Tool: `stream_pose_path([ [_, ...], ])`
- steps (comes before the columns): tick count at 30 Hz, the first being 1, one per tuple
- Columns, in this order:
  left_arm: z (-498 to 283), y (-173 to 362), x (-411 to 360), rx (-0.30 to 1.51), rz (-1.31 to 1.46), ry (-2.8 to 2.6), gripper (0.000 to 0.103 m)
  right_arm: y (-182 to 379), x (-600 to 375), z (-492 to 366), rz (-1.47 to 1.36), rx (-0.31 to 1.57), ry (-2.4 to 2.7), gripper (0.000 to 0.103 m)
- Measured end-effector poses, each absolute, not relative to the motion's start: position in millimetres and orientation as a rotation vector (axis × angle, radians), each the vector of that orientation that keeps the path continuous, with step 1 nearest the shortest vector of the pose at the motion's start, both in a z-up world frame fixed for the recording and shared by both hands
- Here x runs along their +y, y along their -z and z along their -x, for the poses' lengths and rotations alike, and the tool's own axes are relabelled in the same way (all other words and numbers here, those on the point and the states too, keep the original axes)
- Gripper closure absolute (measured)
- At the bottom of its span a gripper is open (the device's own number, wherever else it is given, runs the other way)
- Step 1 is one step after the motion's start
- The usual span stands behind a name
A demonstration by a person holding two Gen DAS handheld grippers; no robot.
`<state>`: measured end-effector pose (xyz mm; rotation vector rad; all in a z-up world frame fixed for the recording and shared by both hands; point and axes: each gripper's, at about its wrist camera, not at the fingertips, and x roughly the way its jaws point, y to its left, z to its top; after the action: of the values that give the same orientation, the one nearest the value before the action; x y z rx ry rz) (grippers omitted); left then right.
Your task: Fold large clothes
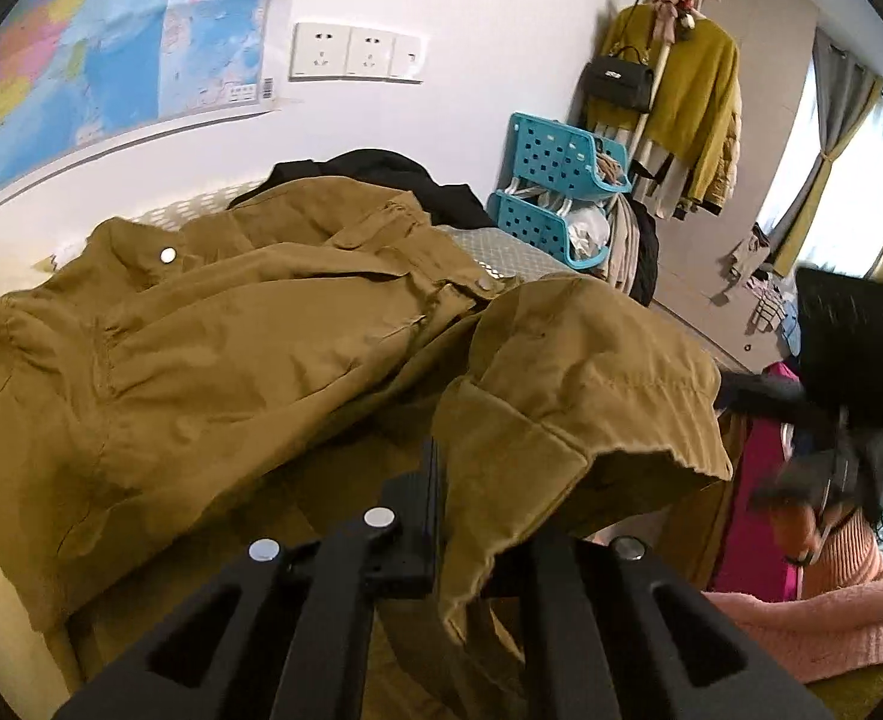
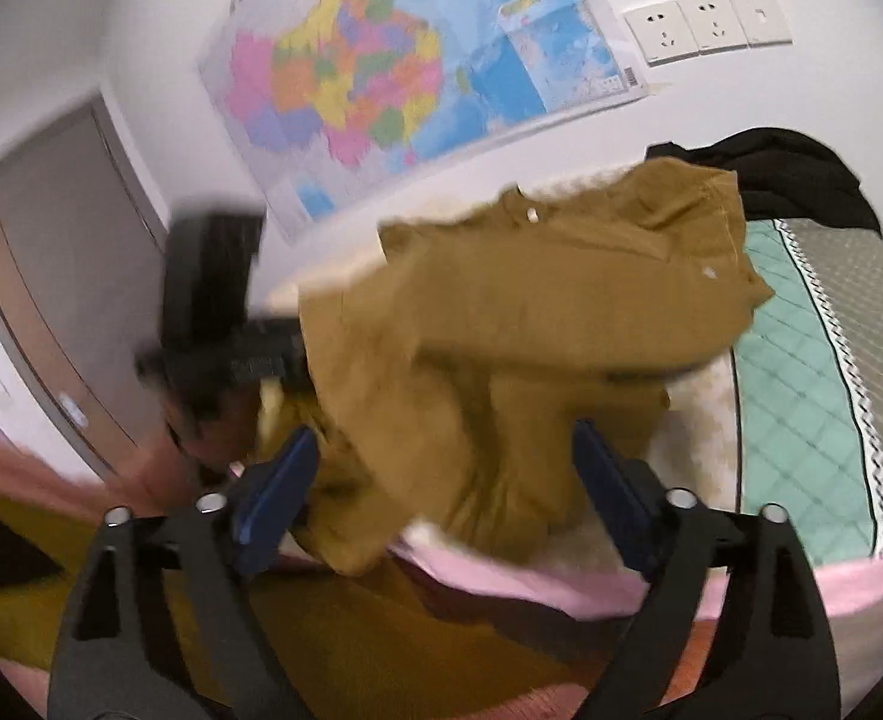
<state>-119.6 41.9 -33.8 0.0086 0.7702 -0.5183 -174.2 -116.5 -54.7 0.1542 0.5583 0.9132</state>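
Mustard jacket [image 1: 213, 348] spread on bed [image 2: 801, 372], sleeve fold under way: left gripper [image 1: 441, 516] clamped on cuff, right gripper [image 2: 447, 480] apart; next, lay sleeve across body

wall map [image 2: 381, 78] print blurred, nothing legible

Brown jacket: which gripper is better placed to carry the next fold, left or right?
Left, probably. The left gripper is shut on the brown jacket, pinching a raised flap of fabric. The right gripper is open, fabric between its blue fingers but not pinched, so it must regrasp first.
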Motion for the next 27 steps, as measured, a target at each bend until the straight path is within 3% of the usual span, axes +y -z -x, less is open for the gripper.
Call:
stream_pose_path([
  [4,117.6,28.5,31.4,0.770,-0.024,0.514,0.098,75.9,-92.4,185.5,0.021,0.541,-0.743,0.011],
  [5,118.0,27.7,29.8,0.769,-0.032,0.517,0.098,82.4,-89.3,179.3,0.017,0.554,-0.698,0.016],
  [7,120.7,26.3,27.0,0.761,-0.056,0.506,0.094,92.1,-87.6,162.5,-0.012,0.598,-0.641,0.062],
  [8,123.0,25.7,27.0,0.757,-0.064,0.501,0.091,95.6,-91.2,150.7,-0.085,0.644,-0.681,0.102],
  [10,125.3,25.8,29.6,0.755,-0.061,0.494,0.078,89.5,-108.3,143.5,-0.254,0.658,-0.789,0.101],
  [14,135.4,24.9,42.7,0.716,-0.061,0.470,0.030,43.7,-181.9,176.8,-0.383,0.523,-0.872,0.101],
  [18,161.1,24.9,24.7,0.622,-0.226,0.452,0.023,46.2,-219.2,183.0,-0.314,0.593,-0.692,0.101],
  [22,174.2,45.5,12.5,0.690,-0.329,0.520,0.023,108.2,-216.7,157.1,-0.262,0.806,-0.553,0.099],
  [24,191.2,57.5,7.2,0.694,-0.396,0.515,0.023,136.8,-222.1,148.2,-0.280,0.877,-0.516,0.088],
  [26,208.2,64.7,12.8,0.723,-0.400,0.563,0.023,150.5,-222.5,149.1,-0.283,0.906,-0.498,0.087],
  [27,213.1,64.9,18.1,0.730,-0.384,0.578,0.023,153.4,-222.5,150.4,-0.284,0.913,-0.502,0.080],
])
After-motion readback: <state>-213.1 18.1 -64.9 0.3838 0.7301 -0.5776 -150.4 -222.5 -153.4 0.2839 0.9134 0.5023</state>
